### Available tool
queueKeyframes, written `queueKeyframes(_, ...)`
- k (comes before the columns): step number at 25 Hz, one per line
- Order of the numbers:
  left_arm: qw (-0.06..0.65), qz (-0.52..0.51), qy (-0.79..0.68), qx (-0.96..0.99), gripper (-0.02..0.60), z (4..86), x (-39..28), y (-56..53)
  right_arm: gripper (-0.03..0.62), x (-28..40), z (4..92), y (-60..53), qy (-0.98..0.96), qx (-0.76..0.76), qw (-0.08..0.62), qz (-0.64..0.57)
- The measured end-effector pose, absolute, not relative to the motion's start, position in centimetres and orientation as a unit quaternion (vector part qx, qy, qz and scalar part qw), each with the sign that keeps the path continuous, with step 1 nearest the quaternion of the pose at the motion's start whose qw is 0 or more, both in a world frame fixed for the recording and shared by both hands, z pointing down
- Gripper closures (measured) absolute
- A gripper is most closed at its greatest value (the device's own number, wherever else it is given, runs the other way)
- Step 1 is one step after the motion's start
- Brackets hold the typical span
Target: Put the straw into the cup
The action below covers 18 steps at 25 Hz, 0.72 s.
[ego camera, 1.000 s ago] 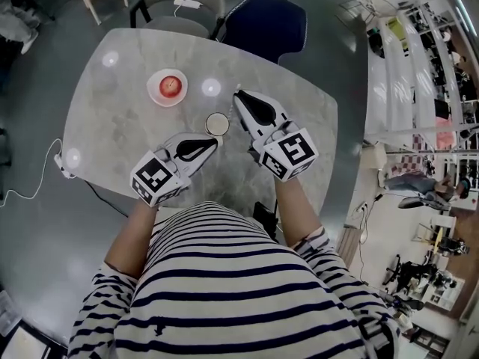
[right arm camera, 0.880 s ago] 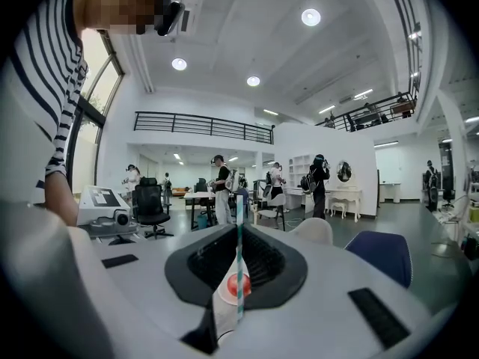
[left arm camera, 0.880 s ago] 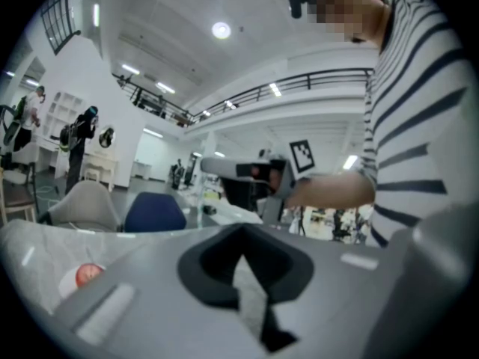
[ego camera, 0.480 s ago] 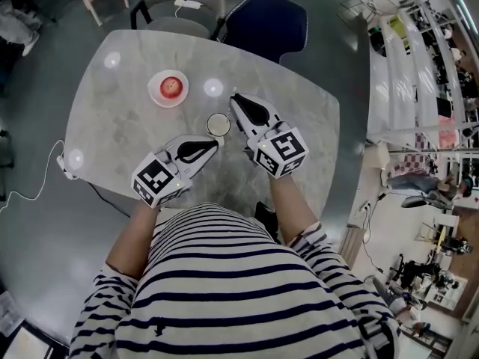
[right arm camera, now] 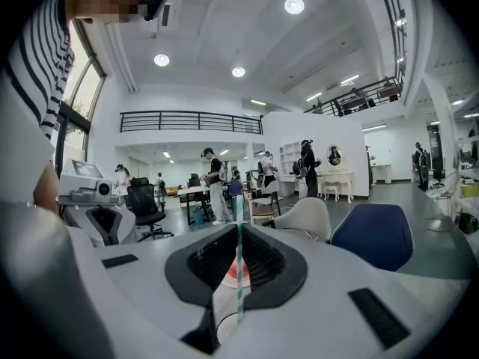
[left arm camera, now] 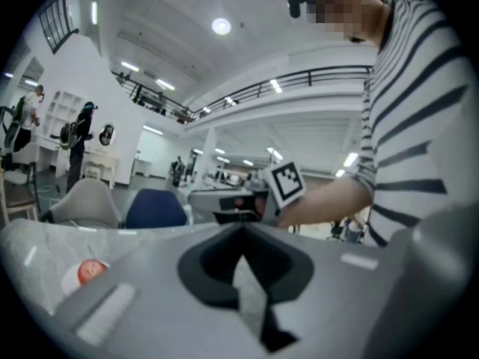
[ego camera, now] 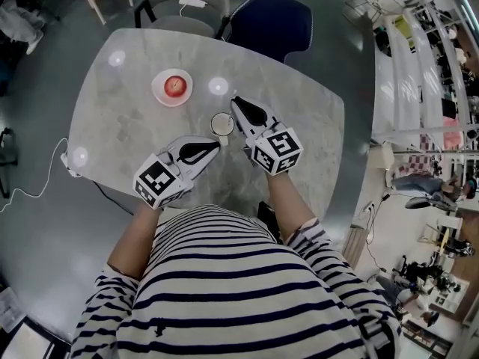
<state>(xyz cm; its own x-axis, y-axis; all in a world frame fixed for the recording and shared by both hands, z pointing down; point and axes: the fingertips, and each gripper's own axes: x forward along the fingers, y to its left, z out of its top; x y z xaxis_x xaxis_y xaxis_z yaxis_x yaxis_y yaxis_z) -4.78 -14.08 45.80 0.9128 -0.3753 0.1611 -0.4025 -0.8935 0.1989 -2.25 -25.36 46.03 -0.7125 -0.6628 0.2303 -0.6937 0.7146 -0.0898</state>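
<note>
A small white cup point(ego camera: 221, 123) stands near the middle of the marble table point(ego camera: 127, 118). My right gripper point(ego camera: 236, 102) reaches in from the right, its tip just right of and beyond the cup. In the right gripper view it point(right arm camera: 238, 226) is shut on a teal-and-white striped straw point(right arm camera: 239, 275), which stands upright between the jaws with its lower end over a white rim. My left gripper point(ego camera: 217, 143) lies low just in front of the cup. In the left gripper view its jaws point(left arm camera: 241, 230) meet at the tip, with nothing between them.
A white plate with a red apple point(ego camera: 172, 87) sits on the table left of and beyond the cup. A blue chair point(ego camera: 269, 22) and a grey chair point(ego camera: 176, 17) stand at the far edge. A white cable box point(ego camera: 69, 167) hangs off the left edge.
My right gripper has sunk lower with the straw, staying beside the cup. The left gripper and the cup have kept their places.
</note>
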Motion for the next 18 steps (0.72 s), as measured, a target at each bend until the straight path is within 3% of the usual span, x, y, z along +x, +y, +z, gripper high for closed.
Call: queueKeyframes(18,0.116,0.069,-0.196,0.971,0.574,45.8,-4.1,-14.2,0.569,-1.6,49.0,-25.4,-0.915,0.373,0.112,0.106)
